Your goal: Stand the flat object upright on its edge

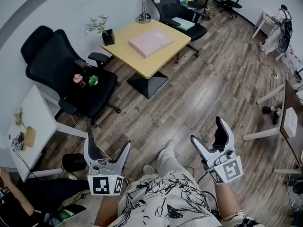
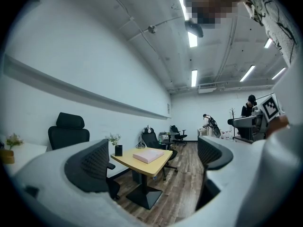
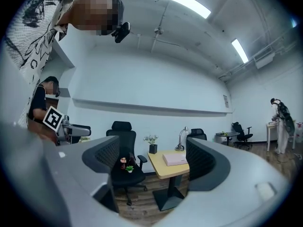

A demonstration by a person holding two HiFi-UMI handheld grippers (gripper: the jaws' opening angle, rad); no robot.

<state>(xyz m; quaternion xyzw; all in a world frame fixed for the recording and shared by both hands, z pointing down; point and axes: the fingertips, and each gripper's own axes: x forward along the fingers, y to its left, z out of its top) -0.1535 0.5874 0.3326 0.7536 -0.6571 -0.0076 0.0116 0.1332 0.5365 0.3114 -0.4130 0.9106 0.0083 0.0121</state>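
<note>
A flat pink box (image 1: 151,42) lies on its broad face on the small yellow table (image 1: 163,60) across the room. It also shows as the pink box (image 2: 148,155) in the left gripper view and the pink box (image 3: 175,159) in the right gripper view. My left gripper (image 1: 108,142) and right gripper (image 1: 207,129) are held level near my body, far short of the table. Both stand open with nothing between their fingers (image 2: 90,167) (image 3: 203,162).
A black office chair (image 1: 71,74) with a tiny plant and a pink item on its seat stands left of the table. A potted plant (image 1: 108,36) and a desk lamp (image 1: 143,17) sit on the table's far side. Another chair (image 1: 182,20) stands behind, and a white desk (image 1: 33,122) at left. A seated person (image 1: 14,197) is at lower left.
</note>
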